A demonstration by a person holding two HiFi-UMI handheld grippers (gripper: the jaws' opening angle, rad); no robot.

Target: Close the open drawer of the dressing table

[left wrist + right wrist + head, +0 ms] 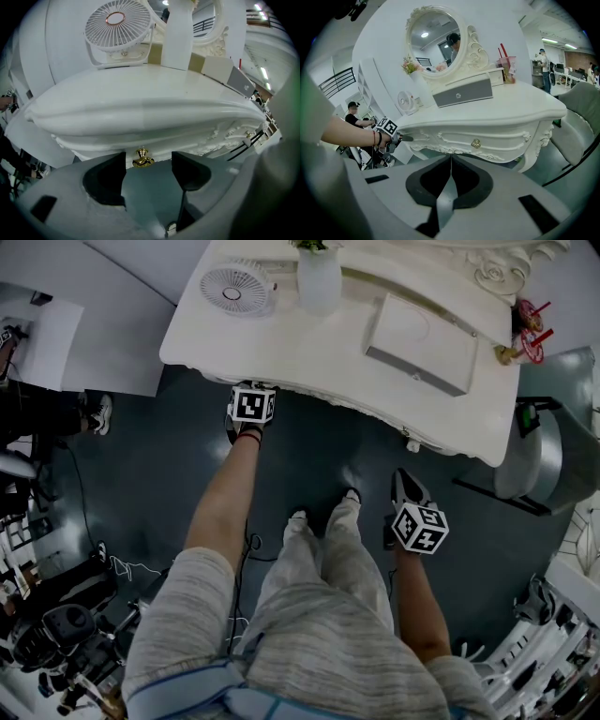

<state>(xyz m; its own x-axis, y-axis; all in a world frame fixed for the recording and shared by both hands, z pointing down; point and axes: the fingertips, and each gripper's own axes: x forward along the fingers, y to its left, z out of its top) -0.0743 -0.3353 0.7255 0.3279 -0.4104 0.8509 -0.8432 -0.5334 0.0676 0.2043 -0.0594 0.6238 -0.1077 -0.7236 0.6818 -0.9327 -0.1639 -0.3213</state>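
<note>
two hand-held grippers (149, 163) (450, 159), one dressing table (323, 345)

White dressing table (323, 354): fan (236, 289), vase (318, 282), box (422, 345)

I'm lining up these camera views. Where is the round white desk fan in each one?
Head view: round white desk fan at the top, left of centre.
Left gripper view: fan in the upper left.
Right gripper view: fan small, left of centre.
Shared landmark: grey rectangular box, to the right of the fan in every view.
</note>
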